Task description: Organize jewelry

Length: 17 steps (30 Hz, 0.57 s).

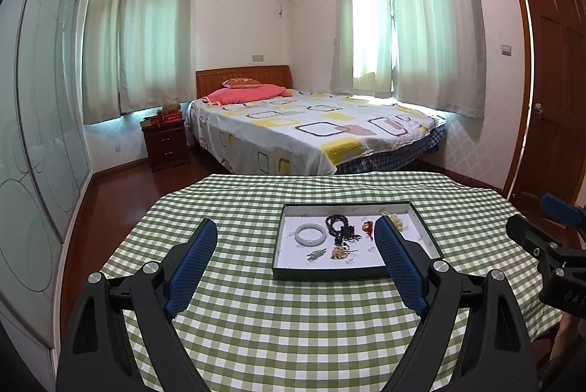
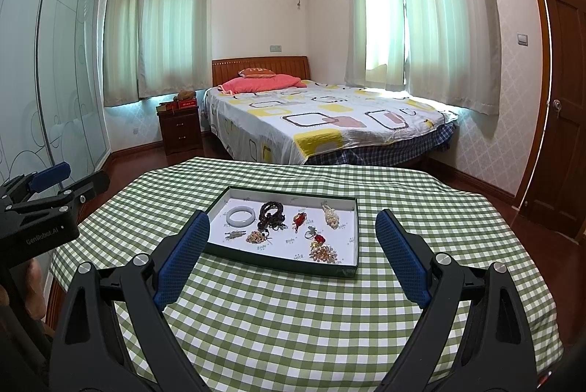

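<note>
A shallow dark-rimmed tray (image 2: 278, 263) with a white floor lies on the green checked tablecloth (image 2: 293, 318). In it are a pale jade bangle (image 2: 240, 217), a dark bead string (image 2: 271, 213), a red charm (image 2: 299, 219), a pearl cluster (image 2: 330, 215), a small brooch (image 2: 257, 237) and a gold-and-red piece (image 2: 322, 251). My right gripper (image 2: 293, 227) hovers open over the cloth in front of the tray, nothing between its blue pads (image 2: 401, 260). My left gripper (image 1: 296, 238) is also open and empty, short of the tray (image 1: 329, 273); its right finger hides part of the jewelry.
The table's far edge drops to a red wooden floor (image 1: 117, 201). Beyond stand a bed (image 1: 311, 132), a nightstand (image 1: 166, 143), a glass wardrobe (image 1: 40, 135) at left and a wooden door (image 1: 553, 91) at right. Each gripper shows at the other view's edge.
</note>
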{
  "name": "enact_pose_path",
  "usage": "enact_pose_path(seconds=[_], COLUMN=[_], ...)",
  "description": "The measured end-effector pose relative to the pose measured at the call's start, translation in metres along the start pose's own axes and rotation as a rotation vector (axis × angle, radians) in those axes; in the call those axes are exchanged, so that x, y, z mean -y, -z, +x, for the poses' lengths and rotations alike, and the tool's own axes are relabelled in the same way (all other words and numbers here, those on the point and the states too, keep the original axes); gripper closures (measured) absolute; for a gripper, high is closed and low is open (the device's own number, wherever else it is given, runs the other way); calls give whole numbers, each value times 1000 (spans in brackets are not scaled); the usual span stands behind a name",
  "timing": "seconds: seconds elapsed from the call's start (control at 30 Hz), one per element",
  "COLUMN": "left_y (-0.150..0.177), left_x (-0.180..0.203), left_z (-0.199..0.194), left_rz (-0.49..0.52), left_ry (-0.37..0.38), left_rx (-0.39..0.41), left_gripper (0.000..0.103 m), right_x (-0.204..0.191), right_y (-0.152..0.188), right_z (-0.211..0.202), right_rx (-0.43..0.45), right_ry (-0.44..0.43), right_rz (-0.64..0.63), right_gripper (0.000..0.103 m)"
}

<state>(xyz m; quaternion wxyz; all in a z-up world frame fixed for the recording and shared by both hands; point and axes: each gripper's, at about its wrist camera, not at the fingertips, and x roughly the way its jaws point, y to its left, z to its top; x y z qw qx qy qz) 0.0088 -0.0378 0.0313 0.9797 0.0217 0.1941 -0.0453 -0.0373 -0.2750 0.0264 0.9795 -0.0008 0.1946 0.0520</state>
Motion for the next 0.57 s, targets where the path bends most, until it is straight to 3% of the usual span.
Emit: enact_pose_path(seconds=[0.27,0.57], left_y=[2,11], left_x=[0,-18], left_z=[7,43], left_rz=[-7,-55], left_ry=[53,2], left_rx=[0,-88], left_gripper=[18,18], right_x=[-2,7], right_y=[2,10], right_z=[3,22], right_rx=[-4,-36], right_ry=[-7,9], right_rz=[0,23], right_gripper=[13,13])
